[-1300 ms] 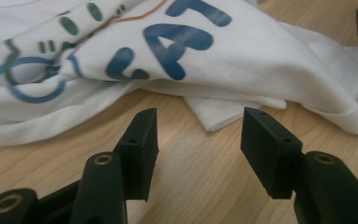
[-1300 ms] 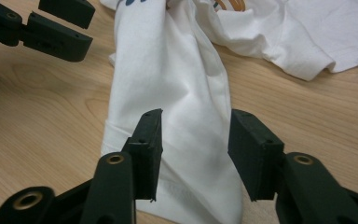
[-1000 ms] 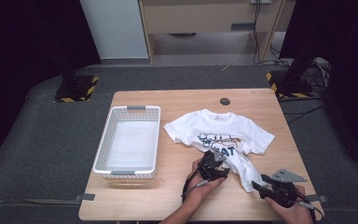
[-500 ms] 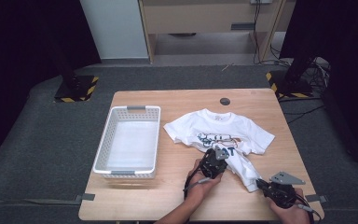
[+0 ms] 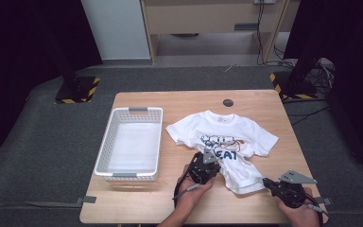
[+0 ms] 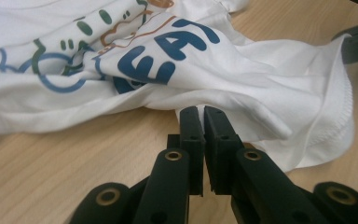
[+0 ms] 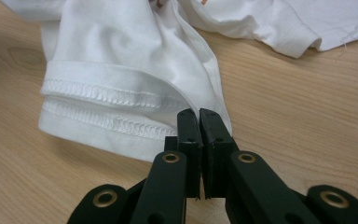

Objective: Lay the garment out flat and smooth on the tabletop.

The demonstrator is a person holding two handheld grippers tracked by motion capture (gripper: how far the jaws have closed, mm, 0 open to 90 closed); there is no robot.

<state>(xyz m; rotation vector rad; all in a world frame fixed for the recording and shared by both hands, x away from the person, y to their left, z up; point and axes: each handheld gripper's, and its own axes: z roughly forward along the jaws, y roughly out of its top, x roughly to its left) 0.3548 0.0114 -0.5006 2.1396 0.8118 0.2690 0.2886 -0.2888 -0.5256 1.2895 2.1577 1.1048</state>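
A white T-shirt (image 5: 227, 135) with a blue and green print lies face up on the wooden table (image 5: 137, 203), its lower part rumpled. My left gripper (image 5: 216, 164) is at the shirt's lower left edge. In the left gripper view its jaws (image 6: 201, 112) are shut, pinching a fold of the T-shirt (image 6: 242, 79) just under the blue letters. My right gripper (image 5: 266, 181) is at the shirt's lower right corner. In the right gripper view its jaws (image 7: 198, 114) are shut on the T-shirt (image 7: 121, 51) right by the stitched hem (image 7: 107, 93).
A white slatted basket (image 5: 105, 142) stands empty to the left of the shirt. A small black round disc (image 5: 228, 102) sits near the table's far edge. Bare wood runs along the near edge between my hands. A cabinet and dark stands rise beyond the table.
My left gripper has shifted a little along the shirt's lower edge, and the cloth there is more bunched. The right gripper has stayed by the hem corner.
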